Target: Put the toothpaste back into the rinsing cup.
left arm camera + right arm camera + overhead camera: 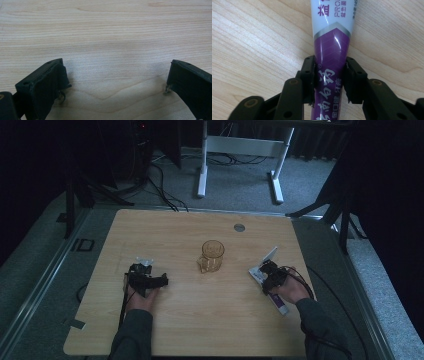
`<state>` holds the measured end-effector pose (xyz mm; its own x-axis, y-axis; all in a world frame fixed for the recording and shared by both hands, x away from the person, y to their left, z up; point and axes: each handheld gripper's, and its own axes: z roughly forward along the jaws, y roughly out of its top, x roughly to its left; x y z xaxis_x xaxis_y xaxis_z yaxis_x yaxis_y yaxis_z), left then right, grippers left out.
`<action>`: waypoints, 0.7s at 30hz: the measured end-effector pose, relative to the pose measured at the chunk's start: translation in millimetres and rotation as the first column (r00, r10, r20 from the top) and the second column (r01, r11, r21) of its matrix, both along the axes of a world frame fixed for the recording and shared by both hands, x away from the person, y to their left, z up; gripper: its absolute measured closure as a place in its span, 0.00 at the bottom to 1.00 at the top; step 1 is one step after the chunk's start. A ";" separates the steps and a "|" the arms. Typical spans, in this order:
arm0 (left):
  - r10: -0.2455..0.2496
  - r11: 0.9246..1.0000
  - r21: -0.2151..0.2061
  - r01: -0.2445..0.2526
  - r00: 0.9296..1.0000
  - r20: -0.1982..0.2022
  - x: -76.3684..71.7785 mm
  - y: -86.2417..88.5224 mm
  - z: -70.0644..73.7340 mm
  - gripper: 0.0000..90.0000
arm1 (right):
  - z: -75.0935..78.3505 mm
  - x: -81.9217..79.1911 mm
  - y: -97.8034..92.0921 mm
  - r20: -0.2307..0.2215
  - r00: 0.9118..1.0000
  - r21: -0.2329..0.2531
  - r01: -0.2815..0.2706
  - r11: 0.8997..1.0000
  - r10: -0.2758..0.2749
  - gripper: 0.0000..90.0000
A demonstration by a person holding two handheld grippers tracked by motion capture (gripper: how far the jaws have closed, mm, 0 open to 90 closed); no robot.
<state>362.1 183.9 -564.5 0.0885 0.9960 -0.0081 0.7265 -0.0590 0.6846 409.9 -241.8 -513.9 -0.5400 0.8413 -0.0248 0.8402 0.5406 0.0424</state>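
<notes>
At the left of the wooden table (pixel 190 315), the left gripper (pixel 146 279) sits low over the wood in the person's left hand (pixel 141 300), with a small clear crumpled thing (pixel 145 262), too blurred to name, lying just beyond it. In the left gripper view its two black jaws stand spread wide, one at each lower corner, with bare wood grain between them and nothing held. Near the middle of the table stands an amber glass mug (pixel 211 256), upright, its handle toward the person, well apart from both grippers. A small grey round cap (pixel 239 227) is set into the tabletop farther back. To the right, the right gripper (pixel 270 271) is held in the person's right hand (pixel 290 290) near the table's right edge, and it pinches a purple and white tube (pixel 266 260) of toothpaste. In the right gripper view the tube (pixel 332 52) runs straight up between the jaws: both black pads press on the purple part from either side, and the white end with printed lettering reaches beyond the tips over the wood. In the high view the white end rises off the table past the gripper, toward the far right, while the purple end runs back under the hand toward the near edge.
</notes>
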 end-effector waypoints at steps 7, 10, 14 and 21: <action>-0.001 1.000 0.000 0.001 1.000 0.000 0.1 0.1 0.0 0.02 | 2.2 -1.6 -3.6 0.005 1.000 0.021 0.000 1.000 0.000 0.76; -0.001 1.000 0.000 0.001 1.000 0.000 0.1 0.1 0.0 0.02 | 2.8 -2.6 -4.5 0.011 1.000 0.025 -0.003 1.000 0.002 0.76; -0.001 1.000 0.000 0.001 1.000 0.000 0.1 0.0 0.0 0.02 | 3.7 -4.3 -4.9 0.014 1.000 0.027 0.001 1.000 -0.001 0.77; -0.001 1.000 0.000 0.001 1.000 0.000 0.1 0.0 0.0 0.02 | 6.2 -6.7 -4.8 0.024 1.000 0.029 -0.015 0.999 0.014 0.77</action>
